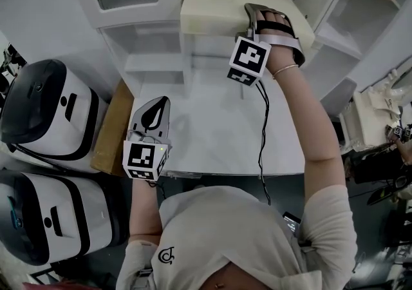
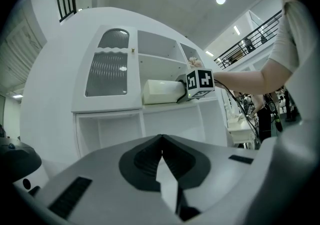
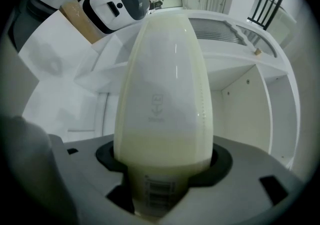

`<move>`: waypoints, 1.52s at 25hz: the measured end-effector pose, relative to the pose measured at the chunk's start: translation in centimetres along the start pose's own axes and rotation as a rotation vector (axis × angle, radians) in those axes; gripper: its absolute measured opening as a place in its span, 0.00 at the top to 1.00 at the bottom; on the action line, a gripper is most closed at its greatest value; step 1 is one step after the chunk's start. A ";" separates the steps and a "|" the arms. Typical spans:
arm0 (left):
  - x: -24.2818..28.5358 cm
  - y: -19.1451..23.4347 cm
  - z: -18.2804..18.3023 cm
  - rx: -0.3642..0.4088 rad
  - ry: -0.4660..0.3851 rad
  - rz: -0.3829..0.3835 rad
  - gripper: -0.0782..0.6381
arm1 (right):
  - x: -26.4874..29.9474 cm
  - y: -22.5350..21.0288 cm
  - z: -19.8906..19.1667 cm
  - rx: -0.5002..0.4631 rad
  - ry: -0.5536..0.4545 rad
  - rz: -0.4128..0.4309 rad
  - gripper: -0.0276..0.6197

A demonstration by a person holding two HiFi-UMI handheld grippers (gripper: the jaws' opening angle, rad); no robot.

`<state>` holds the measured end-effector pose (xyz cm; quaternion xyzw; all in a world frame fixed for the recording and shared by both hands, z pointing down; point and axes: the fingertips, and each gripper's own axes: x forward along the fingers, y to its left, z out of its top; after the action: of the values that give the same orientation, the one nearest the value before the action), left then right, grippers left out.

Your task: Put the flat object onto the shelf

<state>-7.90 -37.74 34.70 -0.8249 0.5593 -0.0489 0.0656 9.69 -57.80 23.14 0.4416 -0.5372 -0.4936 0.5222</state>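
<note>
The flat object (image 1: 212, 6) is a cream slab lying in an open compartment of the white shelf unit (image 1: 154, 63), its long side running left to right. My right gripper (image 1: 261, 18) is raised to its right end, and the jaws clasp that end. In the right gripper view the slab (image 3: 165, 94) fills the gap between the jaws of the right gripper (image 3: 164, 181) and points into the shelf. My left gripper (image 1: 154, 107) hangs low over the white table (image 1: 219, 134), shut and empty. The left gripper view looks past the left gripper (image 2: 161, 141) up at the slab (image 2: 160, 91) on the shelf board (image 2: 165, 106).
Two white-and-black appliances (image 1: 45, 111) (image 1: 51, 218) stand at the left, with a cardboard box (image 1: 112, 127) between them and the table. A black cable (image 1: 262, 140) hangs from the right gripper across the table. A frosted cabinet door (image 2: 106, 71) lies left of the slab's compartment.
</note>
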 end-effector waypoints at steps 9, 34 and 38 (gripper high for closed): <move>1.5 0.0 -1.9 -0.005 0.042 -0.025 0.87 | 4.6 1.0 0.8 0.027 -0.010 0.078 0.41; 3.1 1.8 -3.7 0.003 0.095 -0.031 0.87 | 9.7 -0.1 0.6 -0.053 -0.019 -0.030 0.07; 2.4 2.3 -3.3 -0.005 0.086 -0.009 0.87 | 7.4 -0.6 0.1 0.020 -0.047 -0.025 0.08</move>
<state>-9.61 -41.03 37.64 -0.8248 0.5579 -0.0834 0.0391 9.05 -65.15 23.45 0.4417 -0.5485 -0.5050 0.4991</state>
